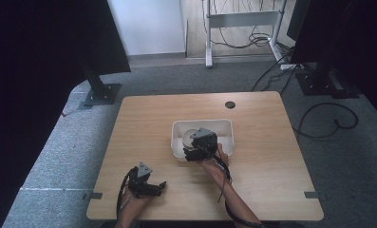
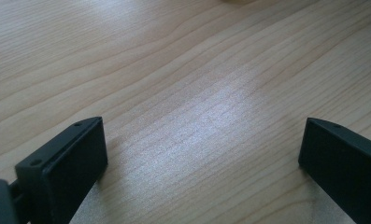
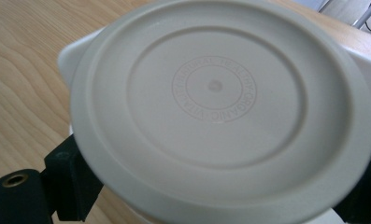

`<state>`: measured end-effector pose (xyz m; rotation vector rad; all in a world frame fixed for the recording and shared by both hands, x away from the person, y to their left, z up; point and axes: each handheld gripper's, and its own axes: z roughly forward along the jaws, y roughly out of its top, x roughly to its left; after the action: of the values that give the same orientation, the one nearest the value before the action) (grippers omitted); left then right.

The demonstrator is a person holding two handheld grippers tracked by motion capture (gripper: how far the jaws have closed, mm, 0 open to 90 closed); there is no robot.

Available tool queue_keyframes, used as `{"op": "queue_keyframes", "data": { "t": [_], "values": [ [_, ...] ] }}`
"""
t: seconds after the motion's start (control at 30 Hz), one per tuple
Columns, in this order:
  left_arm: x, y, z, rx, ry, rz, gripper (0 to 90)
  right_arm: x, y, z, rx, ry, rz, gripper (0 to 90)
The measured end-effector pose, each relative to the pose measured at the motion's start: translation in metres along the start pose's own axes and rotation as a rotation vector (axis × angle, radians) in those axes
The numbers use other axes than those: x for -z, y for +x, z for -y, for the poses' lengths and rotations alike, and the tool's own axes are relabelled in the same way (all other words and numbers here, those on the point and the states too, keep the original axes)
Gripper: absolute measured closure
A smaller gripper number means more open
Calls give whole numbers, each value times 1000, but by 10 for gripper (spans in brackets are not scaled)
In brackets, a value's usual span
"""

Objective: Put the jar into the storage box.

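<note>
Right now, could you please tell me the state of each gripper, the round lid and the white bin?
left gripper: open, nothing between its jaws, low over the bare table.
right gripper: over the white bin, closed on the round lid.
round lid: held by its rim between the right jaws, flat face towards the camera.
white bin: upright on the table, top open.
</note>
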<state>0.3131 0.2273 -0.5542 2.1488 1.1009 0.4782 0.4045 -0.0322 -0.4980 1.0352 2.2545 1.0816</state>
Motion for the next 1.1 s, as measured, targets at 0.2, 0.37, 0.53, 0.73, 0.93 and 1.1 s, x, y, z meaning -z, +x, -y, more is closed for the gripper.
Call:
{"op": "queue_keyframes", "data": {
  "t": [0.2, 0.37, 0.53, 0.73, 0.93, 1.1],
  "values": [
    [0, 0, 0, 2, 0, 1, 9, -11, 0, 5, -5, 17, 9, 94],
    [0, 0, 0, 2, 0, 1, 9, -18, -1, 9, -11, 24, 21, 94],
    [0, 0, 0, 2, -2, 1, 9, -24, -2, 13, -22, 33, 22, 93],
    [0, 0, 0, 1, -1, 1, 9, -28, -4, 15, -53, 35, 7, 93],
    [0, 0, 0, 2, -2, 1, 9, -29, -7, 14, -88, 47, -14, 92],
    [0, 0, 0, 2, -2, 1, 9, -29, -8, 13, -85, 56, -19, 84]
  ]
}}
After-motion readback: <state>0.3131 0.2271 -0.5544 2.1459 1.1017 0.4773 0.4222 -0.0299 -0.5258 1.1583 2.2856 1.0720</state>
